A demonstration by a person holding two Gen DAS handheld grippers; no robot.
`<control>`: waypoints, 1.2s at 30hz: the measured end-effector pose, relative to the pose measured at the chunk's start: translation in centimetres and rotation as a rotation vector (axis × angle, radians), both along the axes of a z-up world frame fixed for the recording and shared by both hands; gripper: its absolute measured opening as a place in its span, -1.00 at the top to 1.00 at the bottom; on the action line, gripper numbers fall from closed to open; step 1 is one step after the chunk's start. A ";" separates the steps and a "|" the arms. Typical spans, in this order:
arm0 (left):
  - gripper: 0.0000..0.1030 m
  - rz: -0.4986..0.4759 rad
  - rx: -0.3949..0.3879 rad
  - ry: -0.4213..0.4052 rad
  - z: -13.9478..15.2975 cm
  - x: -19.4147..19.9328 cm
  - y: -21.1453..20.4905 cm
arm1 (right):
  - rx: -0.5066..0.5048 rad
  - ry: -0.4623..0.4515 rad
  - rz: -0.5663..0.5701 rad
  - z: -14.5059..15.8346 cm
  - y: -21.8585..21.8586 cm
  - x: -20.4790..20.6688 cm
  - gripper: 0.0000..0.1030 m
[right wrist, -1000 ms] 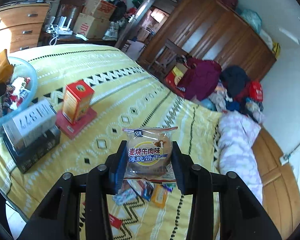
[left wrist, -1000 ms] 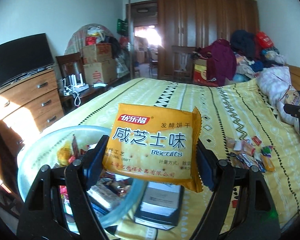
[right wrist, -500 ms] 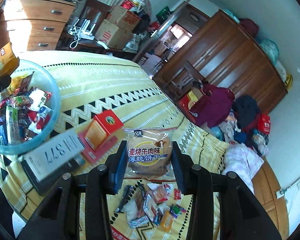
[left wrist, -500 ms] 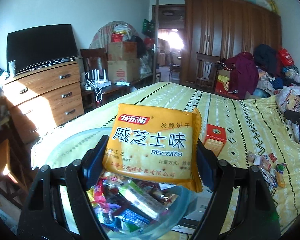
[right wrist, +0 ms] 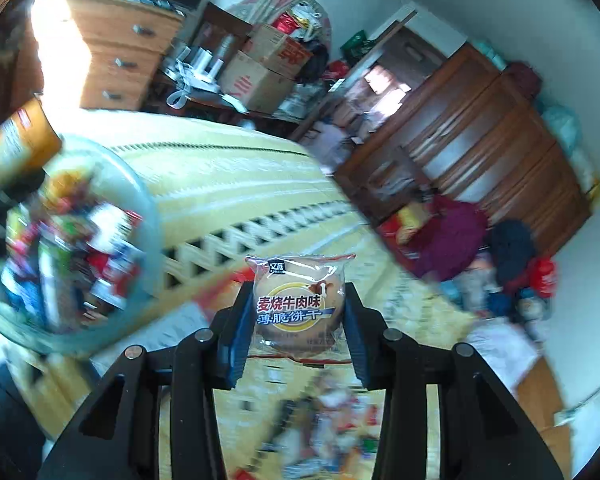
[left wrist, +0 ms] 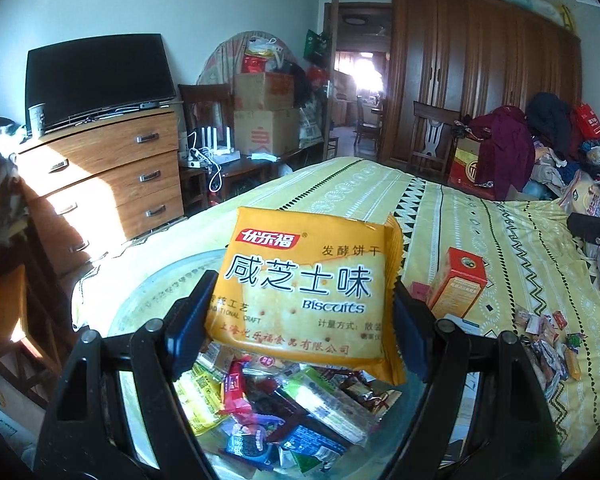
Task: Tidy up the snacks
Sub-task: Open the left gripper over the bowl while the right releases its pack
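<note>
Your left gripper (left wrist: pixel 300 320) clamps an orange biscuit pack (left wrist: pixel 306 294) above the snack-filled bowl (left wrist: pixel 148 300); your right gripper (right wrist: pixel 298 330) clamps a round biscuit packet (right wrist: pixel 300 308) over the bed (right wrist: pixel 228 176)

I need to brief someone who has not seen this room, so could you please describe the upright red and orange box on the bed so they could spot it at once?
Start from the yellow patterned bedspread and find the clear bowl full of snacks near its edge. Just past the bowl, towards the loose pile of small sweets, stands the red and orange box. It is the only upright carton there; everything around it lies flat or heaped.
</note>
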State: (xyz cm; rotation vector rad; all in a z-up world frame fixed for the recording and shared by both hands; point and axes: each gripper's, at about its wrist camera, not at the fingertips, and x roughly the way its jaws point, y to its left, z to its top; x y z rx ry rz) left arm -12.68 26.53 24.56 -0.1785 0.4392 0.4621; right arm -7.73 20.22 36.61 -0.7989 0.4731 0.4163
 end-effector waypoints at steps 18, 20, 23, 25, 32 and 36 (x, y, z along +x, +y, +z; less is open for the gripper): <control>-0.56 0.122 -0.022 0.185 -3.9 2.3 5.9 | 0.460 0.658 0.227 -5.5 6.7 3.5 0.13; -0.56 0.122 -0.028 0.188 -3.9 2.4 6.3 | 0.456 0.671 0.236 -6.2 7.5 3.5 0.13; -0.56 0.117 -0.032 0.189 -3.8 2.3 6.5 | 0.451 0.678 0.239 -6.8 8.1 3.5 0.13; -0.56 0.113 -0.034 0.188 -3.9 2.5 6.9 | 0.450 0.679 0.239 -6.9 8.2 3.4 0.12; -0.56 0.110 -0.039 0.183 -3.9 2.4 7.2 | 0.448 0.675 0.234 -7.0 8.2 3.4 0.11; -0.56 0.110 -0.043 0.183 -3.9 2.3 7.3 | 0.448 0.679 0.233 -7.2 8.2 3.5 0.11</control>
